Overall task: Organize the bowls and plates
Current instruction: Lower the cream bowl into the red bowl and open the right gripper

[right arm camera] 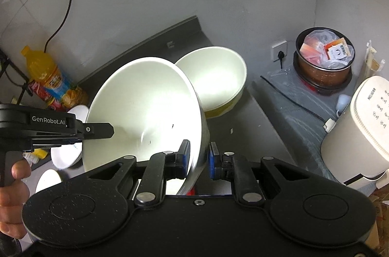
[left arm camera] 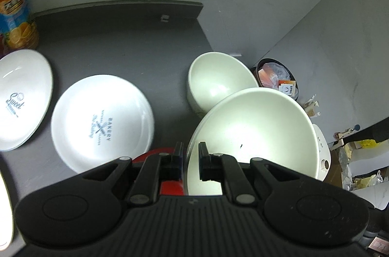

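Note:
A large white bowl [left arm camera: 255, 130] [right arm camera: 145, 106] is held tilted above the dark counter [left arm camera: 126, 47]. My left gripper [left arm camera: 190, 152] is shut on its near rim, one finger inside the bowl and one outside; in the right wrist view it reaches in from the left. My right gripper [right arm camera: 198, 153] is clamped on the opposite rim. Behind the held bowl a second white bowl [left arm camera: 218, 79] [right arm camera: 214, 77] with a yellow outside stands on the counter. Two white printed plates [left arm camera: 102, 120] [left arm camera: 22, 96] lie to the left.
An orange juice bottle [left arm camera: 14, 1] [right arm camera: 48, 77] stands at the back left. A pot full of wrappers [right arm camera: 323, 62] and a white appliance [right arm camera: 359, 130] are off the counter's right edge. Something red [left arm camera: 167, 152] lies under my left gripper. A person's hand [right arm camera: 12, 184] holds the left gripper.

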A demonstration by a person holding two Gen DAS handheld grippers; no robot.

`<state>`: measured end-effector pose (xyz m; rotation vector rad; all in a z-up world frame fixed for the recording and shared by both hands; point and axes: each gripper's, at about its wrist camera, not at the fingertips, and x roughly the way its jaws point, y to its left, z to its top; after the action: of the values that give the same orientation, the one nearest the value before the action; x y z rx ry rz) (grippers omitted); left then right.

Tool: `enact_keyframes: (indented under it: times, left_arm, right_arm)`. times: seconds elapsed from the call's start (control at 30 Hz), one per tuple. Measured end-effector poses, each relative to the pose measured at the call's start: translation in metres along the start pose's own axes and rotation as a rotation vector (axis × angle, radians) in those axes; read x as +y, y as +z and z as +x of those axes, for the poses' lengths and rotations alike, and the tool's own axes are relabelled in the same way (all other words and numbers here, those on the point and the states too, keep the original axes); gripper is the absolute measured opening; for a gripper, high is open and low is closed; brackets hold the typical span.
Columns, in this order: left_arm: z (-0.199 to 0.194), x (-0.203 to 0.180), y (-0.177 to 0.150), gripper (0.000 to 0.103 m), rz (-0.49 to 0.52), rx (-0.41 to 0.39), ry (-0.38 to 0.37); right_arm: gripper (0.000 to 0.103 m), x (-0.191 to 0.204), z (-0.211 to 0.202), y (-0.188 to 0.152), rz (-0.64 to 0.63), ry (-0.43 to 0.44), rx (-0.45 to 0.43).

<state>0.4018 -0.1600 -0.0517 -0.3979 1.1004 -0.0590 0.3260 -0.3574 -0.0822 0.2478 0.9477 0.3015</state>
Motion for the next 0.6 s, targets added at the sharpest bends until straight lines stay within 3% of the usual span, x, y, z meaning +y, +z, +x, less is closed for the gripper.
enact_keyframes:
  times: [0.27, 0.6]
  left_arm:
    - [-0.009, 0.038, -0.009, 0.008, -0.075, 0.038, 0.016]
    - [0.000, 0.061, -0.025, 0.009, -0.107, 0.094, 0.041]
  right_arm:
    - [0.023, 0.025, 0.008, -0.006, -0.037, 0.048, 0.070]
    - [0.026, 0.042, 0.023, -0.021, -0.090, 0.028, 0.121]
